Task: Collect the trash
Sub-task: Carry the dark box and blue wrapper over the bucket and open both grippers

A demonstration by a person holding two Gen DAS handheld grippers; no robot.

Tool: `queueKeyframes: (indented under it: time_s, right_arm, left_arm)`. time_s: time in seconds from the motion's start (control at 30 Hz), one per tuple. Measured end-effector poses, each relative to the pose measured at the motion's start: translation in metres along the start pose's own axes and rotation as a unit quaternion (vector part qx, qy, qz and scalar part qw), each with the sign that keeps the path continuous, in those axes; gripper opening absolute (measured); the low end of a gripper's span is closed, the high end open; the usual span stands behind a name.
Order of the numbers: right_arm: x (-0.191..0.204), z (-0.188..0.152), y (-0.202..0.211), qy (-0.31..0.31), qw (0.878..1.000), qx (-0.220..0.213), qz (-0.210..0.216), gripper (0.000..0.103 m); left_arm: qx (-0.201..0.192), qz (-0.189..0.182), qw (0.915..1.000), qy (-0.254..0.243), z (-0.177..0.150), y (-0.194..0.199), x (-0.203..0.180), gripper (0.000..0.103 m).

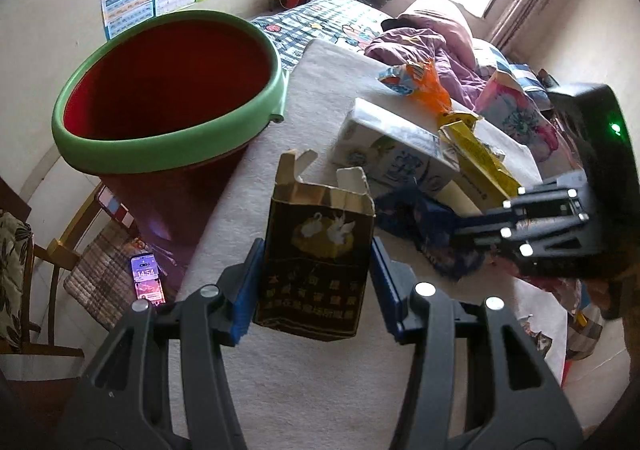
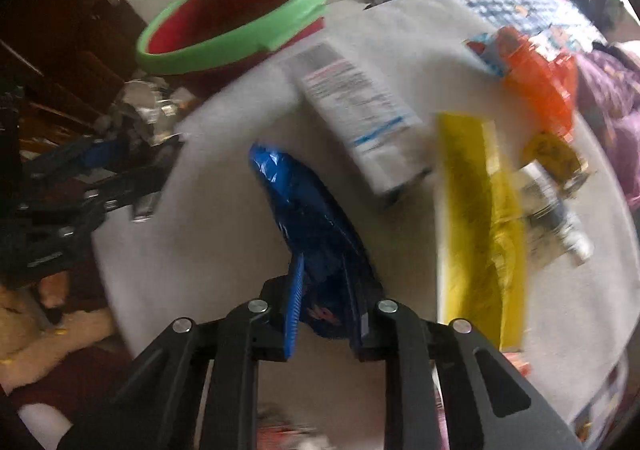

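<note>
Left wrist view, going L to R. Lower left of frame: a phone [image 1: 147,279] w/ lit screen lies on a striped cushion [image 1: 105,270] below the table edge. Upper left: red bucket [image 1: 168,90] w/ green rim, standing at the edge of the white table [image 1: 320,390]; nothing visible inside it. Centre: dark carton [image 1: 316,270], torn open at the top, upright betw. the blue pads of the left gripper [image 1: 316,282]. The L pad touches the carton's side and the R pad is right at its other edge; the tongs pinch the carton, which sits off the table surface. Behind it, centre-right: white box [image 1: 384,150] lying flat, w/ an orange wrapper [image 1: 424,86] and a yellow wrapper [image 1: 476,154] on and beside it. Right edge: the right gripper [image 1: 476,226] comes in from the side, tips at a blue wrapper [image 1: 416,222] just beside the carton.

Right wrist view (blurred), L to R. Left edge: the other gripper, dark, detail unclear. Upper left: same bucket. Centre bottom: blue wrapper runs from mid-frame down betw. the blue pads; the tongs are pressed nearly together, pinching its lower end. Right of centre: white box, then yellow wrapper lying lengthwise, then orange wrapper at upper right, all on the table and apart from the pads.
</note>
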State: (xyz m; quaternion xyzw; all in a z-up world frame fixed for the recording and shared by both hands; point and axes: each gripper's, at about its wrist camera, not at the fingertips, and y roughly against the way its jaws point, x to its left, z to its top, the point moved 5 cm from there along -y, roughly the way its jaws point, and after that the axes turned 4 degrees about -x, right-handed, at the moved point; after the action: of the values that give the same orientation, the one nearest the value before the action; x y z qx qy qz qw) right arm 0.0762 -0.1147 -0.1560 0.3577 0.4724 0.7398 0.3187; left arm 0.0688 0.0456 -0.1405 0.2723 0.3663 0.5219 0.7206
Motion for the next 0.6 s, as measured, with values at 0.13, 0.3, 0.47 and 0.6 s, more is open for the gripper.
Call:
queueKeyframes:
  time_s: [0.13,0.3,0.47,0.6]
  right_arm:
    - [0.006,0.005,0.007,-0.014,0.999,-0.011,0.029,0.025]
    - [0.004,0.011,0.017,-0.003,0.999,-0.049,-0.005,0.034]
    - [-0.015,0.013,0.025,-0.025,0.997,-0.062,-0.026,0.043]
    - [-0.023,0.006,0.010,-0.037,0.998,-0.036,-0.028,0.044]
  left_arm:
    - [-0.001,-0.002,1.0000,-0.003,0.001,0.000,-0.002,0.049]
    - [-0.002,-0.003,1.0000,-0.005,0.001,0.001,-0.001,0.049]
    - [-0.007,0.000,1.0000,0.002,0.002,0.005,0.006,0.049]
    - [-0.011,0.000,0.9999,0.005,0.002,0.007,0.012,0.049]
